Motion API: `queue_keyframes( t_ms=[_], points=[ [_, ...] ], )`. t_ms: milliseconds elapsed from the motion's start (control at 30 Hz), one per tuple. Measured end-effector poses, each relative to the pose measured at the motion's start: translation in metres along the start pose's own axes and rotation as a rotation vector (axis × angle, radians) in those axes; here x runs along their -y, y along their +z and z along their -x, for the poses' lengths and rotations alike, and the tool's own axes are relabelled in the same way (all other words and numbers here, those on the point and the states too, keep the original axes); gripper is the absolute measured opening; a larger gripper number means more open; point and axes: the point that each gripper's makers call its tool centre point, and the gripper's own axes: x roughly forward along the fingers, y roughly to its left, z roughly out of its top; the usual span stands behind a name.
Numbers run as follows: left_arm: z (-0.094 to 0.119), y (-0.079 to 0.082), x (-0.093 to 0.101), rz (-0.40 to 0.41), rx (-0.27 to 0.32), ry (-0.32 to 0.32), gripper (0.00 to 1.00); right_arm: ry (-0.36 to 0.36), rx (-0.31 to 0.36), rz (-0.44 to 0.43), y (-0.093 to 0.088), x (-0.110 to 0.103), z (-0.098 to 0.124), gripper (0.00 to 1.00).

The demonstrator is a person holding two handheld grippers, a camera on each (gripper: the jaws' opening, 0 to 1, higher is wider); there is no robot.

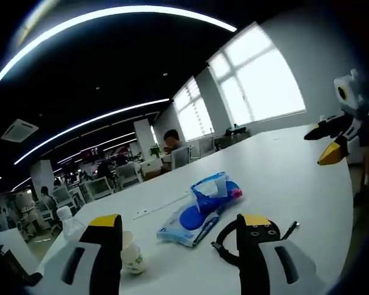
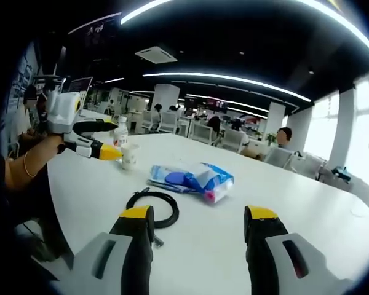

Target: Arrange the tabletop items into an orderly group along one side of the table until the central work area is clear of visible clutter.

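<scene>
**Four items loose on the white table, both tongs spread and empty**

The white table (image 2: 332, 209) spans both views, set in an open office lit by ceiling strips and tall windows (image 1: 258, 80), with people seated at desks in the background.

The largest item is the blue wet-wipe pack (image 2: 194, 178), lying flat near the table's middle. In the right gripper view it sits at about 12 o'clock from the tongs; in the left gripper view the same pack (image 1: 200, 209) lies just beyond the tongs, between 12 and 1 o'clock.

Next is the coiled black cable (image 2: 157, 208), just beside the pack on its near side in the right gripper view, around 11 o'clock. In the left gripper view the cable (image 1: 224, 243) is partly hidden behind the right-hand jaw.

A clear bottle (image 2: 120, 132) with a white cap stands upright toward 10 o'clock in the right gripper view, with a small white cup (image 2: 130, 157) just beside it. In the left gripper view the cup (image 1: 133, 255) is close to the left-hand jaw.

The left tongs (image 1: 181, 224) are spread, holding nothing. The right tongs (image 2: 200, 215) are likewise spread and empty. The left tongs also appear at 9 o'clock in the right gripper view, held in a person's hand (image 2: 46, 147), their tips near the cup.
</scene>
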Motion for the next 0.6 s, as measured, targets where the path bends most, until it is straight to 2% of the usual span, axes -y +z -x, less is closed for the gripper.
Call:
queue_keyframes(
  t_ms=[167, 433, 600],
  points=[
    [-0.002, 0.003, 0.003, -0.007, 0.003, -0.008, 0.75, 0.002, 0.007, 0.006, 0.005, 0.003, -0.005, 0.57],
    [-0.008, 0.012, 0.006, -0.040, 0.022, -0.014, 0.70, 0.013, 0.012, 0.034, 0.015, 0.003, -0.020, 0.56],
    [-0.014, 0.012, 0.007, -0.029, 0.013, -0.016, 0.70, 0.015, 0.020, 0.047, 0.021, 0.004, -0.029, 0.56]
  ],
)
